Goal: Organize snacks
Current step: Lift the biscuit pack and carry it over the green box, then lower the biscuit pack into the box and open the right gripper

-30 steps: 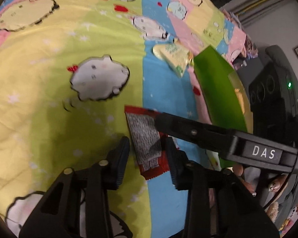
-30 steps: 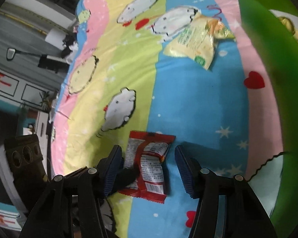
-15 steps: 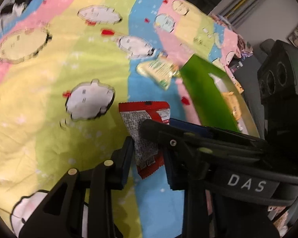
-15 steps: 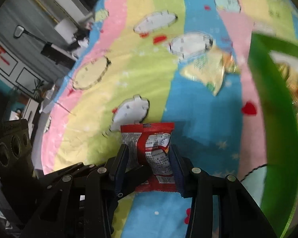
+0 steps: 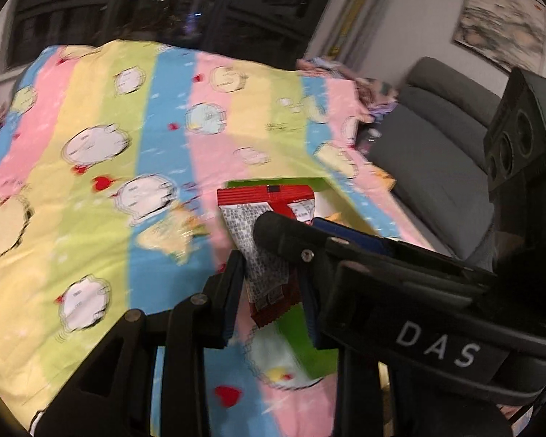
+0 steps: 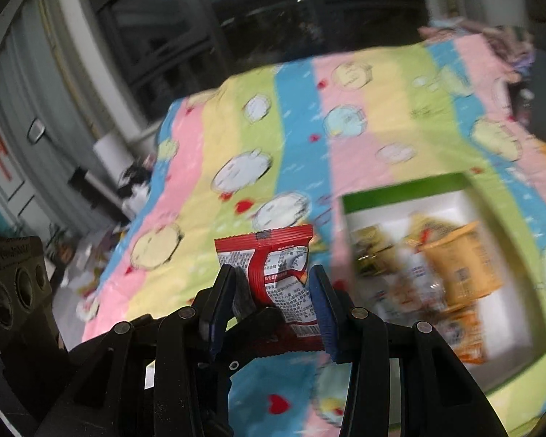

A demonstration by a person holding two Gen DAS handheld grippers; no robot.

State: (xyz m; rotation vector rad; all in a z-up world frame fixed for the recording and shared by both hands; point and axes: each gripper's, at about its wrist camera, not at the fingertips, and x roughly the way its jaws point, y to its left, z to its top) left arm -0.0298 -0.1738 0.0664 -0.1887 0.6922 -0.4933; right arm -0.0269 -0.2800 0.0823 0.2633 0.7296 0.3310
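Note:
A red snack packet (image 5: 262,233) with white and grey print is pinched by both grippers at once and held up above the bedspread. My left gripper (image 5: 271,291) is shut on its lower part. My right gripper (image 6: 273,304) is shut on the same packet (image 6: 276,266), and its fingers (image 5: 291,229) cross in front of the left view. A green box (image 6: 400,187) with a white inside holds several yellow and orange snack packets (image 6: 458,266), to the right of the held packet. A yellow snack bag (image 5: 171,236) lies on the bedspread to the left.
The striped cartoon bedspread (image 5: 91,189) covers the whole surface under the grippers. A grey sofa (image 5: 444,153) stands to the right of it. Dark windows (image 6: 258,18) and a wall stand behind.
Both grippers closed on the red packet and lifted it off the bedspread. The views tilted up, so the room and the open box now show.

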